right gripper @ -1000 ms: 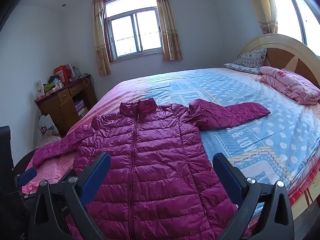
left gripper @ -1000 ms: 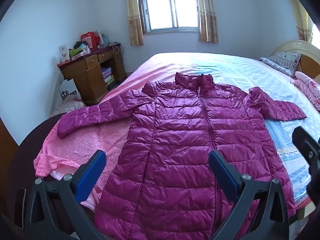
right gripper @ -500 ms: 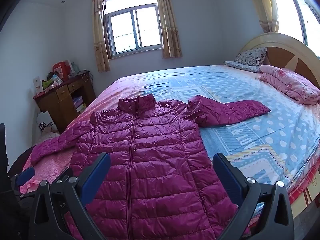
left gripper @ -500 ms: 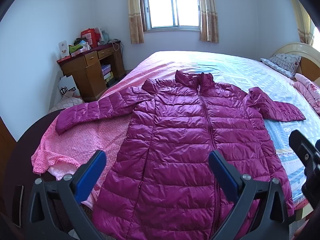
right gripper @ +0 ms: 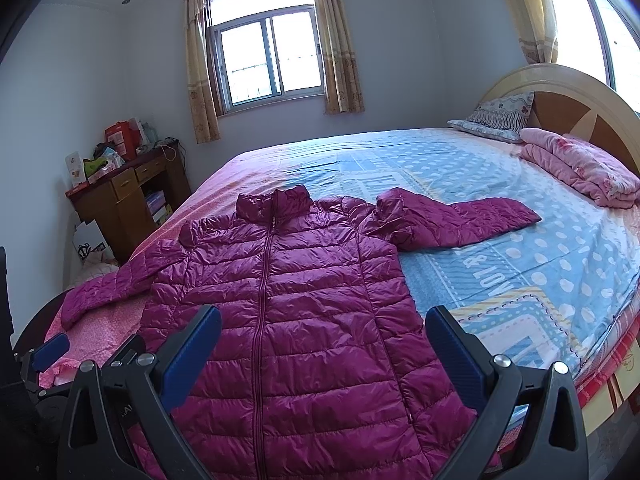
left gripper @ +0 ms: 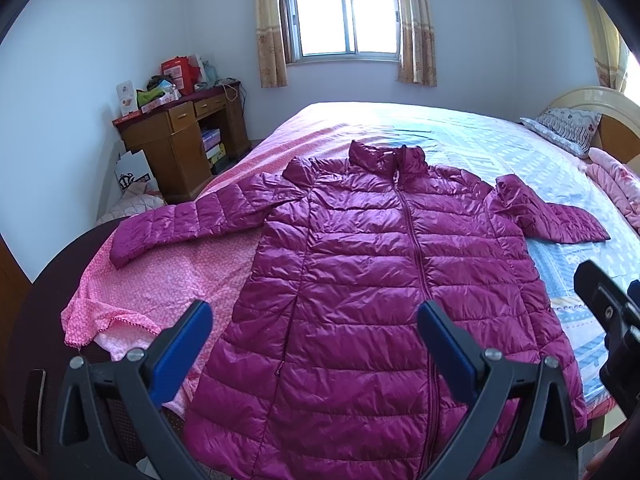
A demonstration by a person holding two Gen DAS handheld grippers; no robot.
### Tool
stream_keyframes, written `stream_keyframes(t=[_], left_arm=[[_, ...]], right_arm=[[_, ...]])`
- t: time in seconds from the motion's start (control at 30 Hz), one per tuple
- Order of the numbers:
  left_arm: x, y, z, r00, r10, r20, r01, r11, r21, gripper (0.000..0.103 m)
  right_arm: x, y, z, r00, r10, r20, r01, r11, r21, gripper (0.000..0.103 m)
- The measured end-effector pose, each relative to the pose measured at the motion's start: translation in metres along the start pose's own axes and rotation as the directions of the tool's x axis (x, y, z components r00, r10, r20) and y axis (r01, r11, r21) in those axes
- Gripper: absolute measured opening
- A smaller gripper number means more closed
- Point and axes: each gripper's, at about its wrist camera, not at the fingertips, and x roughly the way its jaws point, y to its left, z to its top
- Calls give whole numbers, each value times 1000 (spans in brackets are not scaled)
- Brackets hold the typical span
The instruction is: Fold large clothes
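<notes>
A magenta quilted puffer jacket (left gripper: pixel 368 280) lies flat, face up and zipped, on the bed, collar toward the window. It also shows in the right wrist view (right gripper: pixel 288 304). Its left sleeve (left gripper: pixel 192 220) stretches out to the left over the pink sheet. Its right sleeve (right gripper: pixel 452 220) lies out to the right on the blue sheet. My left gripper (left gripper: pixel 314 320) is open and empty, above the jacket's hem. My right gripper (right gripper: pixel 322 324) is open and empty, above the hem on the right side. Part of it shows in the left wrist view (left gripper: pixel 608 320).
The bed (right gripper: pixel 520 272) has a blue patterned sheet and a pink sheet (left gripper: pixel 172 280) hanging over its left corner. A folded pink blanket (right gripper: pixel 580 168) and a pillow (right gripper: pixel 500 114) lie by the headboard. A wooden desk (left gripper: pixel 180 148) with clutter stands left of the bed.
Both grippers have moved slightly forward over the hem; the jacket looks a little lower and closer in both views. The jacket has not moved. Both grippers stay open.
</notes>
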Motion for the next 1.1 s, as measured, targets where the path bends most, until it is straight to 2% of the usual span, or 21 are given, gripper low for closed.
stream_keyframes(t=[1.1], left_arm=[[-1, 0, -1, 1000, -9, 5, 9, 1000, -9, 103]], right_arm=[[5, -1, -3, 1000, 1, -30, -1, 1000, 11, 102]])
